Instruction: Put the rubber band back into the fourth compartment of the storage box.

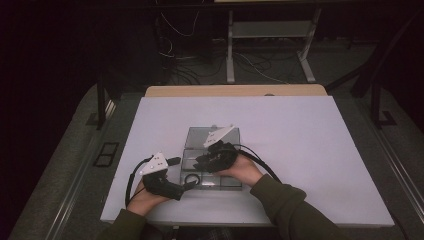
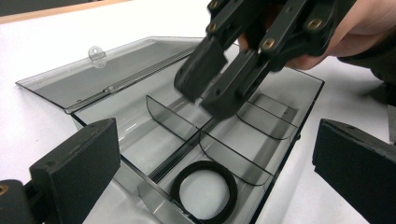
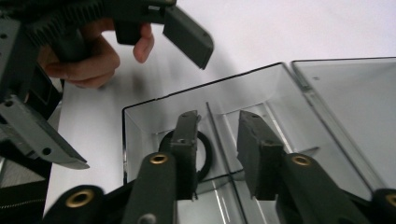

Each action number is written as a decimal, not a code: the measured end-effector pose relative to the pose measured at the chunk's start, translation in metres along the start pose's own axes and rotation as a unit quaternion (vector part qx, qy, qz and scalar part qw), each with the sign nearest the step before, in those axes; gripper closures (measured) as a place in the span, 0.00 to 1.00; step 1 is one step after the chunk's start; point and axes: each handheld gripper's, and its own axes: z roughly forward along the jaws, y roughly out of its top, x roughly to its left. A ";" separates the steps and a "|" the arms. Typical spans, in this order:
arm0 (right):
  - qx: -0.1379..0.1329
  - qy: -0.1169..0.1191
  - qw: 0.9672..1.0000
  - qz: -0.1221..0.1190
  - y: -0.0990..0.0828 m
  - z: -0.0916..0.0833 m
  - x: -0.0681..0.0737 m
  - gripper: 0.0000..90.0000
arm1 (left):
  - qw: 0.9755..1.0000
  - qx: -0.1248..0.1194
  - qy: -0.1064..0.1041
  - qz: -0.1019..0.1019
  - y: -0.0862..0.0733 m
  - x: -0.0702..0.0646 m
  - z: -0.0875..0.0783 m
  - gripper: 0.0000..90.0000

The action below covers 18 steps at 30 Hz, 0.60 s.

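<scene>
Though thin and light, the black rubber ring (image 2: 204, 190) looks limp and is best pinched across its band; it lies flat in the clear compartment box (image 2: 280, 88), lower centre of frame. Above it, the right gripper (image 3: 217, 156) is parted and empty, and the left gripper (image 2: 210, 168) is spread wide.

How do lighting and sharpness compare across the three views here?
High view: dim and soft, the room beyond the white table nearly black. Left gripper view: bright; the black ring and clear divided box are fairly sharp, while the right gripper above them is smeared. Right gripper view: its near jaws are out of focus, and the left gripper at the top is blurred.
</scene>
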 end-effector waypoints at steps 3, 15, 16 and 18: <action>-0.017 -0.008 1.000 0.018 -0.002 -0.008 0.001 0.66 | 1.000 0.001 0.001 0.001 0.000 0.000 0.000 0.00; -0.044 -0.046 0.997 0.037 -0.019 -0.039 -0.011 0.57 | 1.000 0.004 0.002 0.002 0.000 0.000 0.001 0.00; -0.045 -0.047 0.997 0.040 -0.020 -0.042 -0.012 0.56 | 1.000 0.004 0.002 0.002 0.000 0.000 0.002 0.00; -0.047 -0.052 0.997 0.042 -0.023 -0.046 -0.015 0.56 | 1.000 0.005 0.002 0.002 0.000 -0.001 0.002 0.00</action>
